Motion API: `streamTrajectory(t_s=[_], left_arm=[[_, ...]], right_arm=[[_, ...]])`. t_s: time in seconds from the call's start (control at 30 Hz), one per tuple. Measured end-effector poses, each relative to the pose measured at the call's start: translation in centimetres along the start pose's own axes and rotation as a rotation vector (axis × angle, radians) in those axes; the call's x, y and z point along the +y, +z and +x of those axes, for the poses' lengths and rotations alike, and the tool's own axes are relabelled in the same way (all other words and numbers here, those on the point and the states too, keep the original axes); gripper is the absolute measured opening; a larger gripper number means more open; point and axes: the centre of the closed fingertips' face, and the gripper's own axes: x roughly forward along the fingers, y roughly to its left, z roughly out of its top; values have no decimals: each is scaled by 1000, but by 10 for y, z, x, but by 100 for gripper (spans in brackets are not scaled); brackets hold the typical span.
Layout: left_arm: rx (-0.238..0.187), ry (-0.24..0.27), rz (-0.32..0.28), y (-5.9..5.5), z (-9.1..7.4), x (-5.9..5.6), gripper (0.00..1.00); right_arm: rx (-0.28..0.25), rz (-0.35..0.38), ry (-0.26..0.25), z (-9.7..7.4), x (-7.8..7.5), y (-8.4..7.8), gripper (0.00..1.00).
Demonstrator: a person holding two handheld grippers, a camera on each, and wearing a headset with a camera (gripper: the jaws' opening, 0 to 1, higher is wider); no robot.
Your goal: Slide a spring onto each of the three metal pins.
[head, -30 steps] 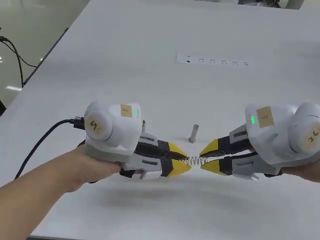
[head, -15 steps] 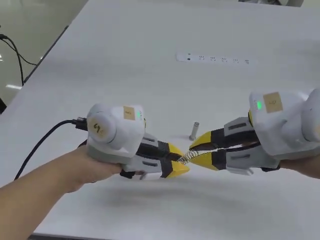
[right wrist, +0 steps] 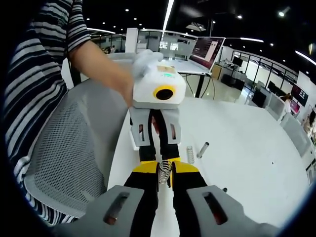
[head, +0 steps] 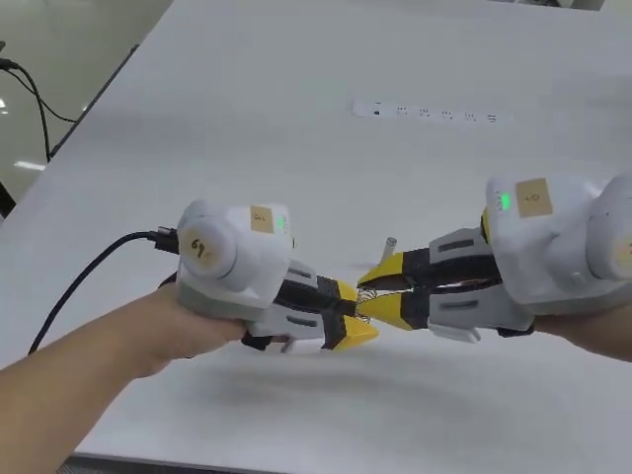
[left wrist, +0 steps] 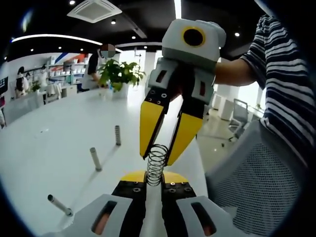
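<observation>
Head view: above the white tabletop [head: 296, 138], the white-bodied, yellow-tipped left gripper [head: 363, 324] and the matching right gripper [head: 369, 284] meet nose to nose. A small coiled steel spring [head: 367, 293] bridges their tips in the air, clear of the table. In the left gripper view, that gripper's own jaws are pressed together on the spring's near end, so the coil stands straight out ahead of them. The right gripper's yellow jaws are spread and straddle the spring's far end; whether their pads touch the coils cannot be told. In the right gripper view, the spring lies in the gap between that gripper's own tips. On the table to one side, the left gripper view shows three slim grey pieces set apart from one another. One is a plain upright pin [left wrist: 95, 159], and nearer the camera is a leaning pin [left wrist: 59, 204]. Farthest off is a ribbed post [left wrist: 117, 135] that looks like a coil, too small to tell what it sits on. A white power strip [head: 430, 115] lies well beyond the grippers, and a black cable [head: 89, 281] trails from the left gripper's rear. A striped sleeve [left wrist: 281, 74] and a grey mesh chair [left wrist: 247, 187] show behind the right gripper.
</observation>
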Motion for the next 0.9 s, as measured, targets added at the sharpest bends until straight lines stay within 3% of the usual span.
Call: streamTrajectory(t_s=[0.23,0.43,0.9], left_arm=[[6,22,-13,-1,-3,3,4],[16,64,-26,-3,-9,10,12],[30,167,-72,-15,-39,30,29]], right_arm=[[8,-4,-1,0,-2,1,7],[10,-15,-10,2,-6,3,7],[33,-21,-76,-3,-22,-4,7]])
